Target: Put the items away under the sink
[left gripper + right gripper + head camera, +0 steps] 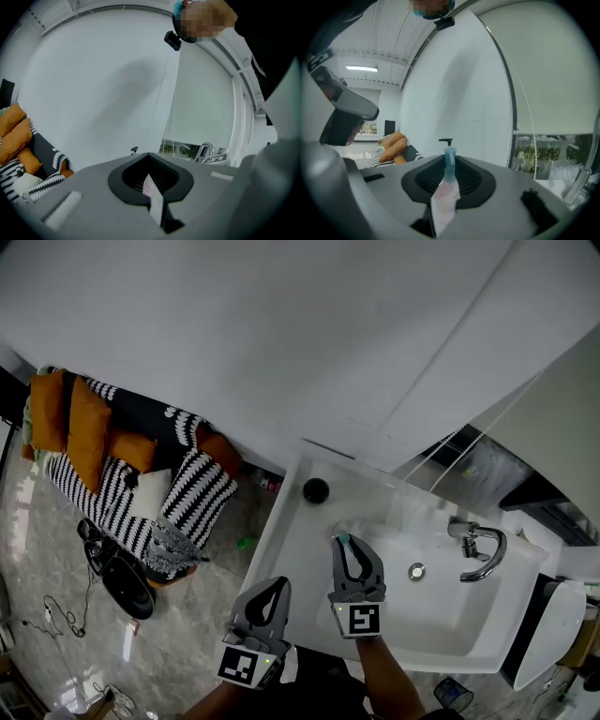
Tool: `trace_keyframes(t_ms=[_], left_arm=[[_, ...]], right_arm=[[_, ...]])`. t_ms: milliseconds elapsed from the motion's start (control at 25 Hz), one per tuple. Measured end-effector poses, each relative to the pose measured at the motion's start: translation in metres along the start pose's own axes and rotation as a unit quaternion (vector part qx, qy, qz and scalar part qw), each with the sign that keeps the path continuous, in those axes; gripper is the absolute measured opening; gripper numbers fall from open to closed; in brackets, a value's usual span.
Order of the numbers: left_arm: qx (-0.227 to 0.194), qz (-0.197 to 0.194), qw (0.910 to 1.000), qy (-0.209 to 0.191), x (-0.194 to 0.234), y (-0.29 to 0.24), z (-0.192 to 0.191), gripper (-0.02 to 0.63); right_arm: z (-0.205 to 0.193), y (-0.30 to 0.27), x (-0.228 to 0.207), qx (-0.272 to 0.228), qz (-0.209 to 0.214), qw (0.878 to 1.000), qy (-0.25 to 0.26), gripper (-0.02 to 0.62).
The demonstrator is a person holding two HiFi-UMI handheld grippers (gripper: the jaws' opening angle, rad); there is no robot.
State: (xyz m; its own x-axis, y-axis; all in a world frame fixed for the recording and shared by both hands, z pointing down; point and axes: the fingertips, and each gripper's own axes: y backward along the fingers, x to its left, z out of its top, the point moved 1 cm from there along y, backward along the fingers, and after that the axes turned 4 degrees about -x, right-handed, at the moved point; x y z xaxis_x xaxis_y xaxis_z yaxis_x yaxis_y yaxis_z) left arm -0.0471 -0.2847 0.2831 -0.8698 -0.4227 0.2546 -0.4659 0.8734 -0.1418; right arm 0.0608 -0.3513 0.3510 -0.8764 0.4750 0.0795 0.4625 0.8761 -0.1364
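**Right claw clamped on a tube over the sink**

Nearest the lens: right claw (346,543), out over the near left part of the sink (441,610), jaws clamped on a white tube (444,197) with a teal cap. Cap poking past the jaw tips, body pinched between the pads. Probably gripped that way to stop the soft tube sliding while carried.

Just left of it and nearer: left claw (277,585), off the sink's left edge and above the floor (202,643), jaws drawn together. Thin white slip (153,199) with pink marks showing in its slot. Held item or part of the claw, cannot tell. Probably held aside to leave the right arm room, or ready to help down below. None of the space under the sink in view.

Around: dark round-topped item (316,489) on the far left corner of the surface, well apart from the tube and likely the next to go. Faucet (480,554) and drain (416,571) to the right. Striped and orange cushions (112,456) heaped on the floor far left, with a black round-bodied device (127,585) and a loose cable (56,615) nearer.

In the way: the sink top itself, lying between the tube and the storage beneath. Would call for drawing back past the near edge and sinking well down. Person's own body close against that edge. Floor clutter further left, apart from the sink.
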Motion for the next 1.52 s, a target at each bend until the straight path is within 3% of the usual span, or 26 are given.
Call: trace_keyframes(t_ms=[1520], left_arm=[[0.009,0.005,0.9999,0.003,-0.0024,0.0018,-0.0014,0.008]], right_arm=[[-0.0023,-0.0061,0.0024,0.005,-0.003,1.0,-0.003,0.098]])
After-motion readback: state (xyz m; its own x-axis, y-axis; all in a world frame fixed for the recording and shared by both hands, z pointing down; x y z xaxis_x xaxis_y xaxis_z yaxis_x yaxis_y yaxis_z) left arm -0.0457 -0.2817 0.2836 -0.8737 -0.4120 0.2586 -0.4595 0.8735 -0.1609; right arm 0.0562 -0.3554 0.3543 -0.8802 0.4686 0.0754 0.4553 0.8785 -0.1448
